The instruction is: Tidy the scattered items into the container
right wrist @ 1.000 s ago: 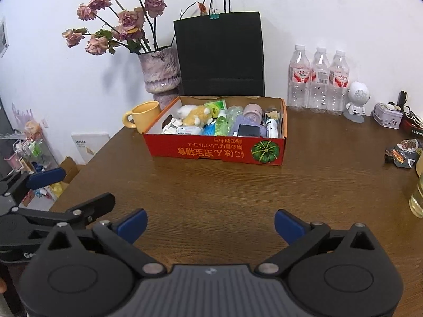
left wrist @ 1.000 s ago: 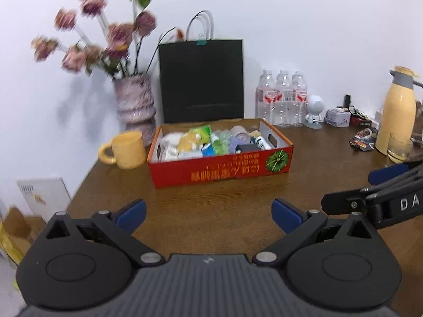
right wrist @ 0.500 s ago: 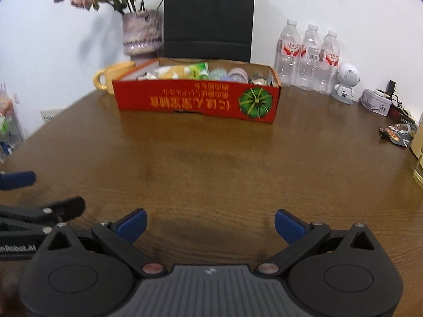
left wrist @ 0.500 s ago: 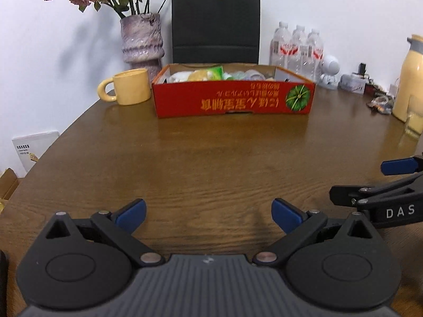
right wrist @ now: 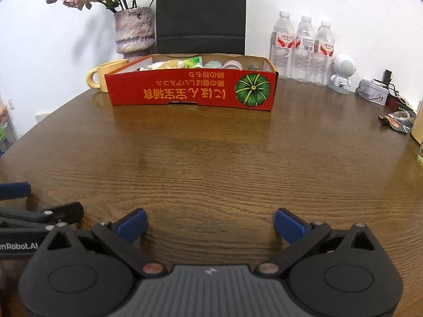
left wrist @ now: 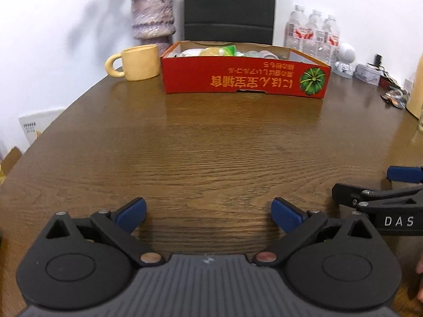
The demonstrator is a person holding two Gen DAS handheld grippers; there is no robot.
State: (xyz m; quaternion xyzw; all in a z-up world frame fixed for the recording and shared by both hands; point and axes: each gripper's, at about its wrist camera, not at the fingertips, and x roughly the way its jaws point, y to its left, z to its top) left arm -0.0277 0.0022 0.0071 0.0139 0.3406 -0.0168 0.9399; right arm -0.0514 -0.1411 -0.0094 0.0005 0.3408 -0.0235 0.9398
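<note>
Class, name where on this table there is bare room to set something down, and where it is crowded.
Bare wood runs from the red box forward to both open grippers, left gripper and right gripper. Crowded: the back edge, with mug, vase, water bottles, and the cluttered right corner.

Each claw [left wrist: 208, 212] [right wrist: 210, 223] is black plastic with blue pads [left wrist: 131, 211], silver screws, a ribbed grey body, and white lettering.

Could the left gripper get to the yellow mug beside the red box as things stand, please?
Probably yes: the left gripper is open and empty, and only bare table lies between it and the yellow mug, left of the red box.
</note>
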